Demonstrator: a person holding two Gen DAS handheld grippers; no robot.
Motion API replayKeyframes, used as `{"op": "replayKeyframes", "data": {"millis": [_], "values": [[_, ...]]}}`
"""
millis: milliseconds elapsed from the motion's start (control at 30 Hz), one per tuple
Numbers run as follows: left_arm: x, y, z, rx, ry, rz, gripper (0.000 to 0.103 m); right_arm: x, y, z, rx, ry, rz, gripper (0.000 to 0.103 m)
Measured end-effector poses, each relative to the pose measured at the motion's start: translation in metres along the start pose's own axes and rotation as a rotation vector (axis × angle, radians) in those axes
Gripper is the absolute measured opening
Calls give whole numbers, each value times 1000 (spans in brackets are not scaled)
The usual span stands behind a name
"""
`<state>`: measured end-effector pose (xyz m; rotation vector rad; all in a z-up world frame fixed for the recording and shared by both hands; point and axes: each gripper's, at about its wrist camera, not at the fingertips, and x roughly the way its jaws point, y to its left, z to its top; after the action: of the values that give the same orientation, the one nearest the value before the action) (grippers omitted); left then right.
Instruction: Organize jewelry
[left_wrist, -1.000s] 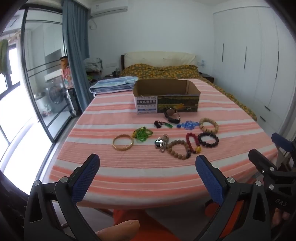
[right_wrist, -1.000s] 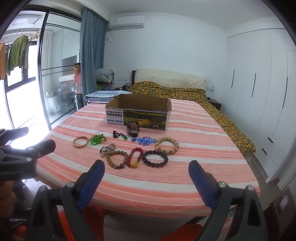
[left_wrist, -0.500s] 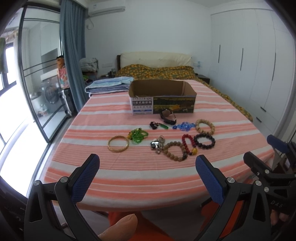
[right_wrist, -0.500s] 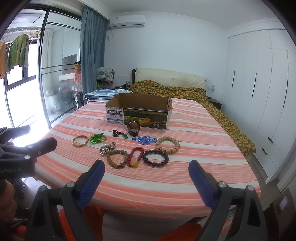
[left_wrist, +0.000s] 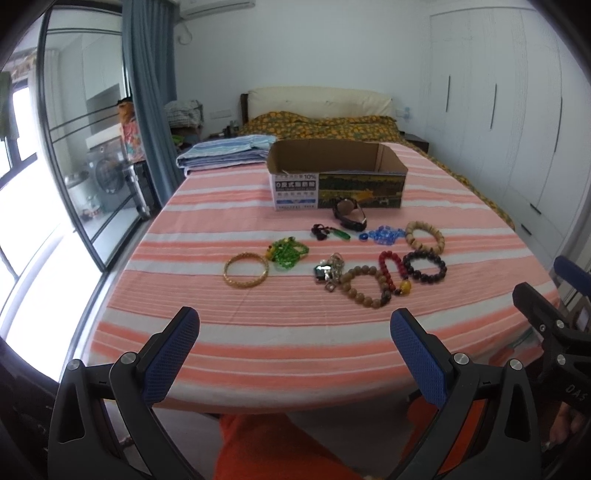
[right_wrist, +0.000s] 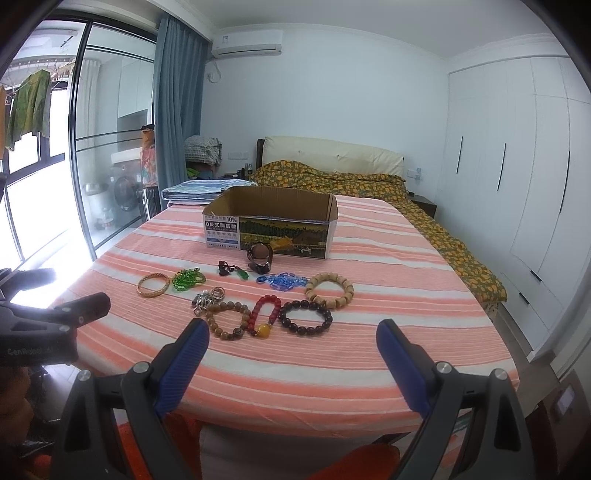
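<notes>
In the left wrist view, the left hand-held gripper (left_wrist: 291, 341) is seen spread wide and empty, held off the near edge of the bench (left_wrist: 258, 343), which is covered in an orange-and-white striped cloth. Jewelry is laid out mid-bench: a gold bangle (left_wrist: 245, 269) at the left, green beads (left_wrist: 288, 252) just beside it, and a brown bead bracelet (left_wrist: 365, 288) touching a red bead bracelet (left_wrist: 393, 266). An open cardboard box (left_wrist: 338, 179) is set behind them. The right hand-held gripper (left_wrist: 554, 295) is partly seen at the right edge. In the right wrist view, the right hand-held gripper is likewise seen spread and empty, short of the bench. A dark bead bracelet (right_wrist: 306, 317) is nearest, a pale wooden bracelet (right_wrist: 328, 289) just behind it, and blue beads (right_wrist: 286, 280) and a watch (right_wrist: 260, 255) toward the box.
</notes>
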<state>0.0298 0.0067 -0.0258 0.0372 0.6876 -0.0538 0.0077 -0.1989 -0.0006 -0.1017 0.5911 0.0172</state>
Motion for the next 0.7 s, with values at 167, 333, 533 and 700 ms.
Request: {"op": "replayKeyframes", "data": {"millis": [167, 333, 533, 700], "values": [[4, -8, -2, 44, 5, 5, 103, 4, -1, -2, 2, 10, 3, 94], [6, -13, 0, 66, 6, -8, 103, 6, -4, -1, 11, 12, -4, 94], [6, -13, 0, 63, 8, -25, 103, 9, -5, -3, 13, 28, -4, 94], [10, -14, 0, 59, 20, -36, 103, 9, -5, -3, 13, 34, -7, 94]]}}
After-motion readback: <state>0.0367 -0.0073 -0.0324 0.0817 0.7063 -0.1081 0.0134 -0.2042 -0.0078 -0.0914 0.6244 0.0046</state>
